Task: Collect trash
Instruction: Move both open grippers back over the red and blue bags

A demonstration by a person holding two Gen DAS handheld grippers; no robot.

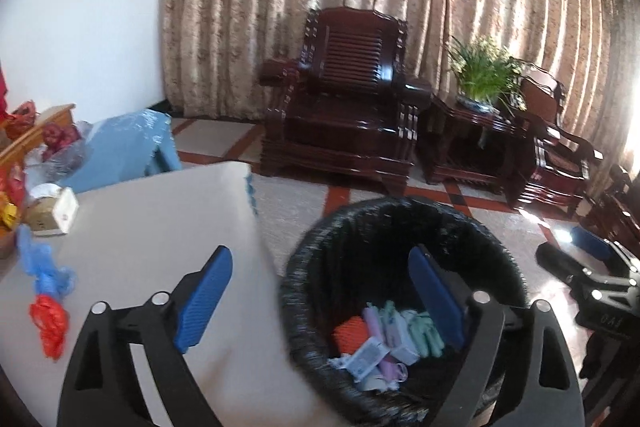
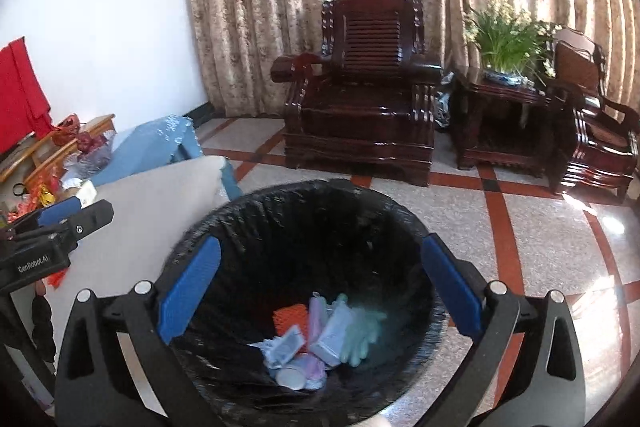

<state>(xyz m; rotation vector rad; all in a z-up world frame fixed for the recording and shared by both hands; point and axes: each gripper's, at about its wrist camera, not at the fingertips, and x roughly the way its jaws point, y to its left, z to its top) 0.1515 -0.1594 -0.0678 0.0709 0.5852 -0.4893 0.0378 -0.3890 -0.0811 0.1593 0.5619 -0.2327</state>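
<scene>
With both sets of jaws spread and empty over the bin [image 2: 304, 227] — dropped trash [image 2: 320, 339] at its bottom — the red-blue wrapper [image 1: 48, 307] at 9 o'clock on the bench [image 1: 160, 227] remains; a hasty reach could sweep it off.

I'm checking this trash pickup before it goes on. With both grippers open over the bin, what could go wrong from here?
1. The red and blue plastic bags still lie on the table; they look thin and limp, so jaws may slip off them.
2. The bin stands close against the table edge; a gripper swinging back could knock it.
3. The left gripper and right gripper sit close together and might collide.
</scene>
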